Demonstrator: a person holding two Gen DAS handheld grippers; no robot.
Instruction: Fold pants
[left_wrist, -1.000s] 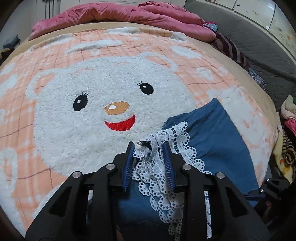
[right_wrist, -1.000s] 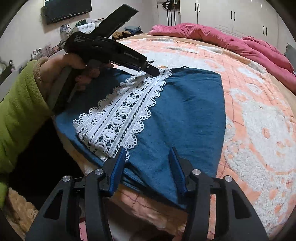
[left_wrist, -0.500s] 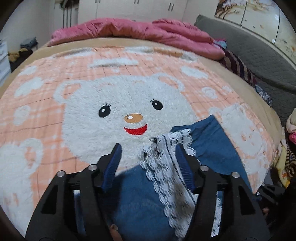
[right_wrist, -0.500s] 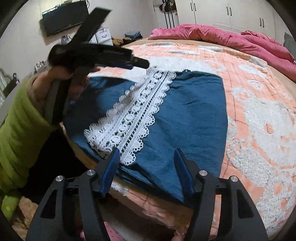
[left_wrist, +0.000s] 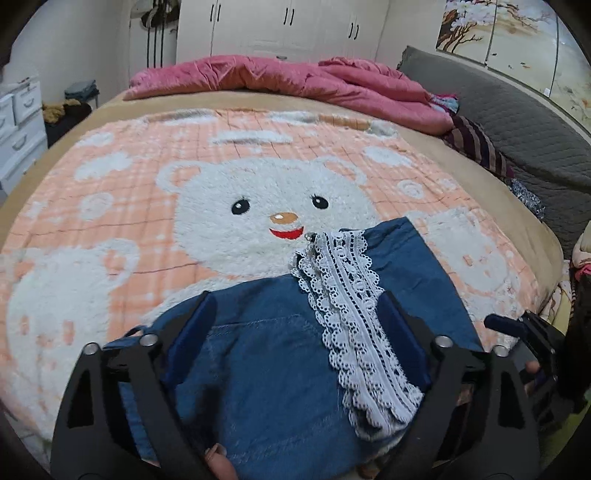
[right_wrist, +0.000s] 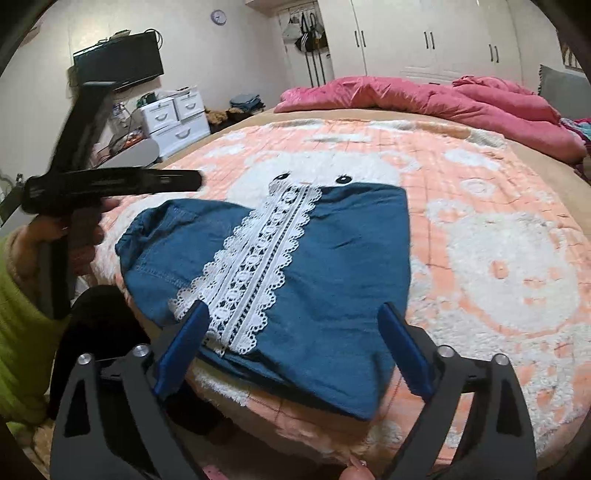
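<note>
Bedroom, bear blanket (left_wrist: 122, 206) on bed | pants (right_wrist: 332, 266) folded flat near bed's edge, lace strip (right_wrist: 258, 258) on top | left gripper (left_wrist: 295, 332) and right gripper (right_wrist: 291, 343): jaws opening, nothing gripped | advice: lift clear without snagging lace, then regrip.

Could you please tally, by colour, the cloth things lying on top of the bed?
Blue: 1, the folded pants with a white lace strip
Peach and white: 1, the bear blanket
Pink: 1, the rumpled quilt at the far end
Striped dark: 1, a cloth by the quilt's right end
Total: 4
</note>
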